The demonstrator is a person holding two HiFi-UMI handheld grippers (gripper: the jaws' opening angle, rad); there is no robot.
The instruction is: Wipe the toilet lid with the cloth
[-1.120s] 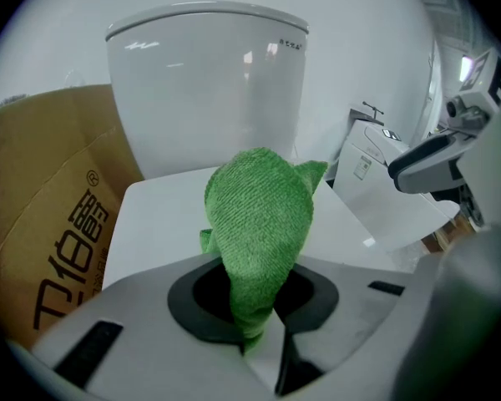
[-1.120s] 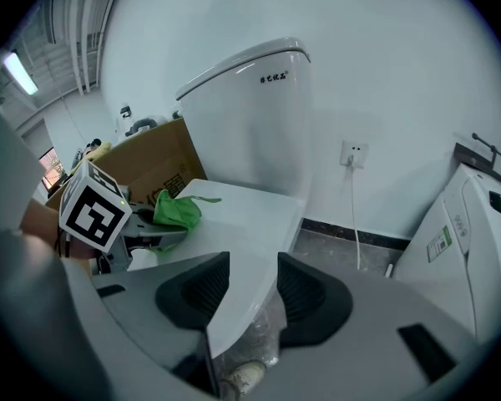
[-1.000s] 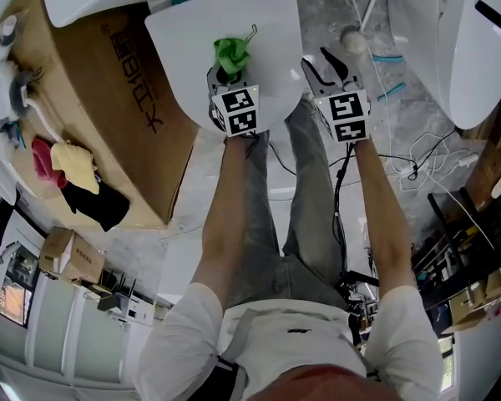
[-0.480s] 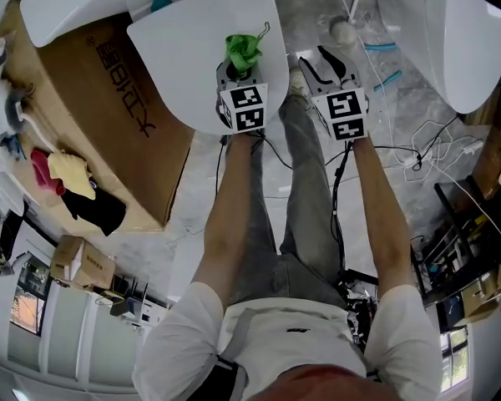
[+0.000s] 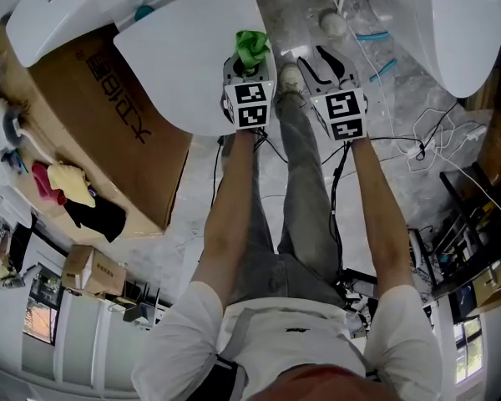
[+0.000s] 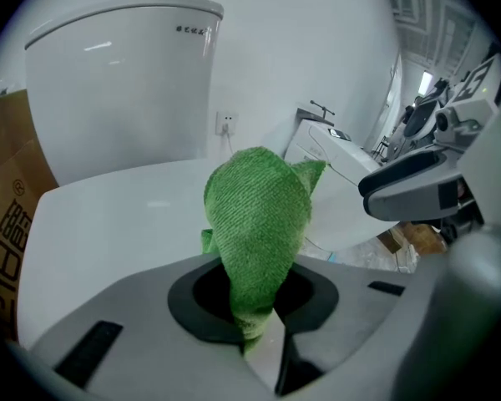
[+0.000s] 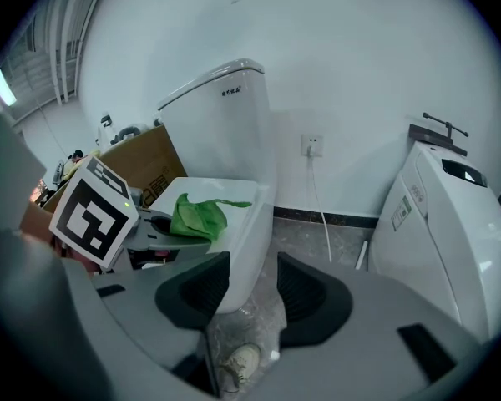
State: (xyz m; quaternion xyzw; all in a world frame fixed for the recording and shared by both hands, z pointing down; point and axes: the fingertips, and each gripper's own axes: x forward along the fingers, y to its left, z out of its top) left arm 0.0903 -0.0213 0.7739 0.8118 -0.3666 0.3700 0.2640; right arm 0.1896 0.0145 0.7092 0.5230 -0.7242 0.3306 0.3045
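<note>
At your ten o'clock, the cardboard box carries large dark printed characters on its side. They face you upside down and cannot be read surely. The toilet tank has a small line of dark print near its top edge, too small to read. At two o'clock, the second toilet bears a label, also illegible.

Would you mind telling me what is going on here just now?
A person holds a gripper in each hand. The left claw is shut on a crumpled green cloth, held at the right edge of the closed white toilet lid. The right claw is open and empty, off to the lid's right side.
</note>
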